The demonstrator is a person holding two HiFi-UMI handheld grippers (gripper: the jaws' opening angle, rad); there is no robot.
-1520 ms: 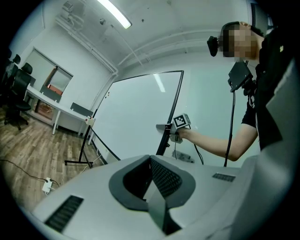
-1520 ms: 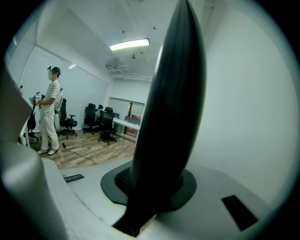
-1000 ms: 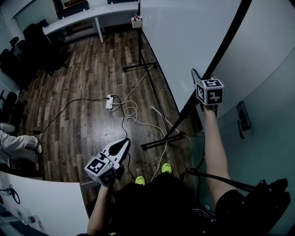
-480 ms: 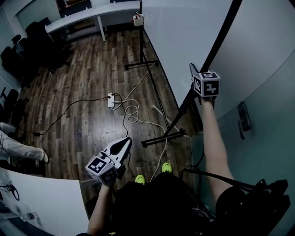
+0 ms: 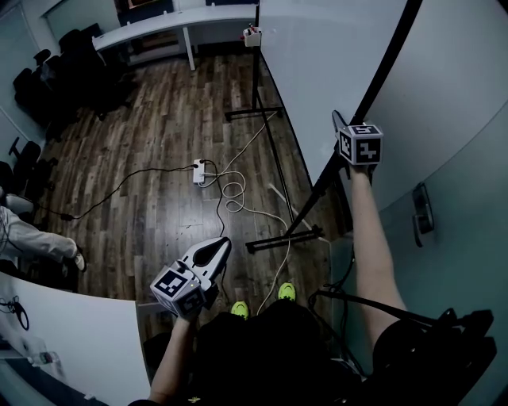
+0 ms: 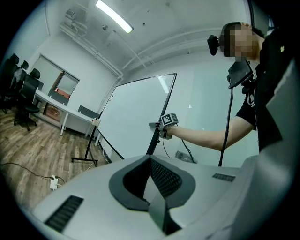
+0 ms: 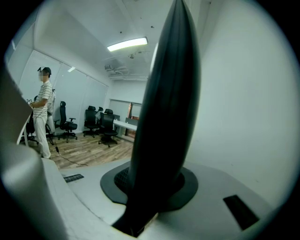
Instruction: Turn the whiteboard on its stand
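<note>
The whiteboard (image 5: 317, 63) stands on a black floor stand (image 5: 282, 236), its white face toward the room. My right gripper (image 5: 339, 133) is shut on the board's black side frame (image 5: 382, 71), at about arm height. In the right gripper view the dark frame (image 7: 164, 112) runs up from between the pads, with the white board face (image 7: 243, 108) to its right. My left gripper (image 5: 219, 249) hangs low by my left side, shut and empty. The left gripper view shows the whiteboard (image 6: 136, 112) and the right gripper (image 6: 162, 129) on its edge.
A power strip (image 5: 200, 170) and looping cables (image 5: 232, 194) lie on the wood floor near the stand's feet. A marker tray (image 5: 252, 36) hangs at the board's far end. A long desk (image 5: 175, 22) and office chairs (image 5: 36, 87) line the back. A person (image 7: 43, 112) stands at the left.
The right gripper stays clamped on the frame and has shifted slightly up along it. The head view has drifted, moving the floor rightward. The left gripper barely moved.
</note>
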